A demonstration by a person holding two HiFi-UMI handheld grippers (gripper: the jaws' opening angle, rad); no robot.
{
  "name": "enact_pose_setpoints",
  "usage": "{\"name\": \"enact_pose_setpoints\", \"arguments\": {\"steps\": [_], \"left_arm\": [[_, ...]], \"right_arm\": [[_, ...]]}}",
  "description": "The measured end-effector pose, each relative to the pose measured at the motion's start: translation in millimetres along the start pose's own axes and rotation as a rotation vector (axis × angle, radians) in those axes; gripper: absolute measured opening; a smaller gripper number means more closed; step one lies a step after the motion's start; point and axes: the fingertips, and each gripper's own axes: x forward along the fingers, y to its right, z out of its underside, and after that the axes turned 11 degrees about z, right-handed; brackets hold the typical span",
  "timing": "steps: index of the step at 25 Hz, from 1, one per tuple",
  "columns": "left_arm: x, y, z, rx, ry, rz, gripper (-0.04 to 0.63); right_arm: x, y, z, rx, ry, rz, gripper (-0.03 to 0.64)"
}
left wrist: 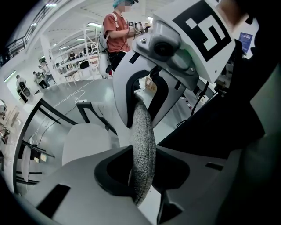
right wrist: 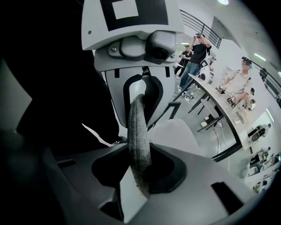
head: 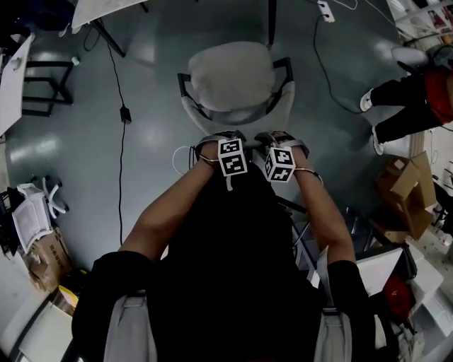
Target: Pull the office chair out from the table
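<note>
Nearest the head cam: wearer's black top (head: pixel 226 269), w/ both bare forearms (head: pixel 170 205) stretched fwd & down, close together. Each hand holds a tool. The left cube (head: pixel 232 156) & right cube (head: pixel 280 164) sit side by side, almost touching.

Left tool (left wrist: pixel 139 150) is clamped on the top rim of the office chair (head: pixel 230 71), at its backrest (left wrist: pixel 142 127). The grey woven fabric runs straight btwn the jaws, w/ a jaw tip pressing on each side. Right tool (right wrist: pixel 139 147) does the same: closed on that same rim, just beside the left one, fabric pinched btwn its tips. Each tool's cam shows the other tool straddling the rim just ahead.

Chair itself: pale grey seat (head: pixel 233 81) fully in view beyond the tools, dark armrests (head: pixel 284 71) either side, backrest on the wearer's side. It stands on open grey floor (head: pixel 156 85), well apart from the white table (head: pixel 99 10) at top left of the head view.

Further out:
- Black cable (head: pixel 120 177) trails over the floor left of the chair.
- Cardboard boxes (head: pixel 407 191) at right.
- Another person's legs (head: pixel 400 106), dark trousers & white shoes, upper right.
- Bg of left gripper view: standing person in red top (left wrist: pixel 116 30).
- Bg of right gripper view: long table (right wrist: pixel 219 110) w/ a person (right wrist: pixel 239 81) at it, plus a person in black (right wrist: pixel 197 48) standing further back.
</note>
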Motion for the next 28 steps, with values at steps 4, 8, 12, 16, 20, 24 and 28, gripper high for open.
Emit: {"name": "enact_pose_setpoints", "arguments": {"steps": [4, 8, 12, 16, 20, 24, 28], "left_arm": [[-3.0, 2.3, 1.8, 0.049, -0.019, 0.01, 0.121], [-11.8, 6.7, 2.1, 0.091, -0.041, 0.029, 0.132], [-26.1, 11.4, -2.4, 0.125, -0.016, 0.054, 0.13], [-55.0, 11.9, -8.4, 0.177, 0.051, 0.033, 0.125], [-95.5, 0.4, -20.5, 0.215, 0.158, -0.059, 0.086], [-150.6, -5.3, -48.2, 0.186, 0.432, -0.089, 0.02], [-211.7, -20.1, -75.0, 0.159, 0.664, -0.149, 0.012]], "right_arm": [[-3.8, 1.7, -1.4, 0.026, 0.018, 0.007, 0.114], [-15.1, 3.6, -1.9, 0.028, 0.017, 0.01, 0.115], [-32.6, 9.6, -3.3, 0.043, 0.031, 0.016, 0.115], [-61.5, 37.9, -14.9, 0.211, 0.122, 0.076, 0.092], [-97.5, 79.1, -30.0, 0.348, 0.211, 0.163, 0.061], [-131.2, 114.3, -53.7, 0.412, 0.301, 0.229, 0.044], [-169.6, 154.9, -81.5, 0.47, 0.426, 0.299, 0.037]]}}
